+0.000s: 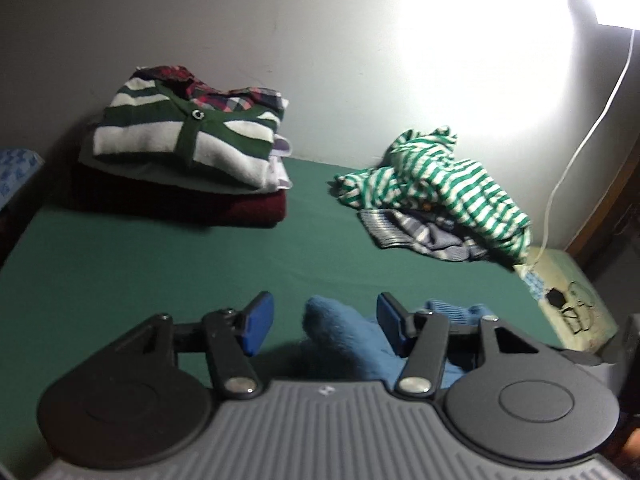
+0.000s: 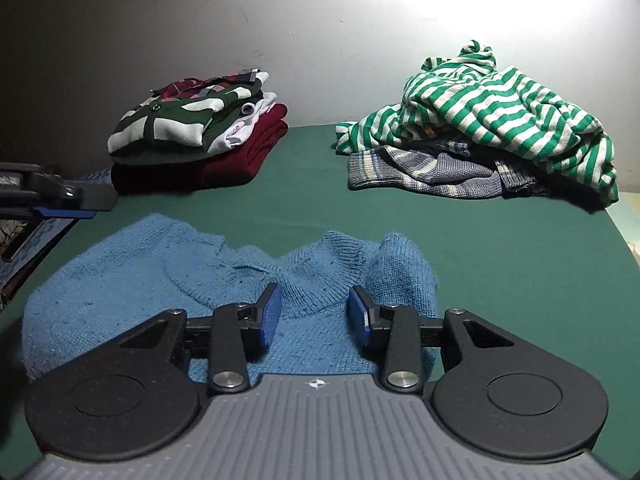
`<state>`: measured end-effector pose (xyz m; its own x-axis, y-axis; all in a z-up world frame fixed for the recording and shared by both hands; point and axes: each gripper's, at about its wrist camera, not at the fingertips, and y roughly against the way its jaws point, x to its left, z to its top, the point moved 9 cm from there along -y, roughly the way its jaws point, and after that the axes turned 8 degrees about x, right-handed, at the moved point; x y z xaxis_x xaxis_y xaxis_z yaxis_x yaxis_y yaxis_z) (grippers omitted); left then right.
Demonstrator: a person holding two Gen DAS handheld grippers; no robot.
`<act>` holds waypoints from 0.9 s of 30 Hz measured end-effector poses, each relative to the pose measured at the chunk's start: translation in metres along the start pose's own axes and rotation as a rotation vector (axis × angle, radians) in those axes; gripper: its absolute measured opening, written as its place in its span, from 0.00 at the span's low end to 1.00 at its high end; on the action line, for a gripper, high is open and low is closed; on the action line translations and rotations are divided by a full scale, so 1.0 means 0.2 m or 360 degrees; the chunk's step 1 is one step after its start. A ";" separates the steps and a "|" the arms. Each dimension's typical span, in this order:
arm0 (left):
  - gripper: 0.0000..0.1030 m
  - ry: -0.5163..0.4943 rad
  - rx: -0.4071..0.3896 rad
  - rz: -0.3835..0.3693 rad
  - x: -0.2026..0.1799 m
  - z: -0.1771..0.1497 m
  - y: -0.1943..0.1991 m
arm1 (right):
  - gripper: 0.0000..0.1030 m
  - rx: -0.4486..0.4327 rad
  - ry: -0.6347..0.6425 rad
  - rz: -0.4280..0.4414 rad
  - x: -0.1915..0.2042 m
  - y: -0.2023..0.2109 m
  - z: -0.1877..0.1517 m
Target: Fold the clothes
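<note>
A blue knitted sweater (image 2: 160, 280) lies folded on the green table (image 2: 304, 208), collar toward the far side. My right gripper (image 2: 314, 314) hovers just above its collar, open, with nothing between the blue pads. In the left wrist view a corner of the blue sweater (image 1: 340, 340) shows below my left gripper (image 1: 324, 328), which is open and holds nothing. The left gripper (image 2: 60, 200) also appears at the left edge of the right wrist view, above the table.
A stack of folded clothes (image 1: 188, 144) topped by a green-and-white striped cardigan stands at the far left by the wall. A loose heap with a green-striped garment (image 2: 500, 116) over grey knitwear lies at the far right. A white cable (image 1: 580, 148) hangs at the right.
</note>
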<state>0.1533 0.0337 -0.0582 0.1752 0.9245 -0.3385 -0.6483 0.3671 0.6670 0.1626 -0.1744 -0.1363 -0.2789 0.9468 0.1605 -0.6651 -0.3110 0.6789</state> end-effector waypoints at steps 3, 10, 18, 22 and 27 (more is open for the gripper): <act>0.48 -0.0021 0.0059 -0.0144 -0.13 -0.05 -0.04 | 0.37 -0.0039 0.0012 -0.0039 0.01 0.00 -0.01; 0.28 0.0003 0.0140 -0.0006 -0.11 -0.18 -0.29 | 0.37 -0.0109 0.0007 -0.0069 0.01 0.00 -0.02; 0.26 -0.0129 0.0065 0.0052 -0.06 -0.16 -0.35 | 0.38 -0.0180 0.0016 -0.0070 0.01 0.01 -0.03; 0.21 -0.0097 0.0049 -0.0038 -0.07 -0.12 -0.25 | 0.38 -0.0185 0.0019 -0.0069 0.01 0.01 -0.03; 0.31 -0.0146 0.0002 -0.0208 -0.17 -0.05 -0.10 | 0.38 -0.0179 0.0012 -0.0069 0.02 0.01 -0.03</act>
<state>0.1525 -0.0066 -0.0655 0.3248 0.8744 -0.3603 -0.6148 0.4847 0.6222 0.1555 -0.1717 -0.1395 -0.2534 0.9590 0.1270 -0.7498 -0.2777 0.6006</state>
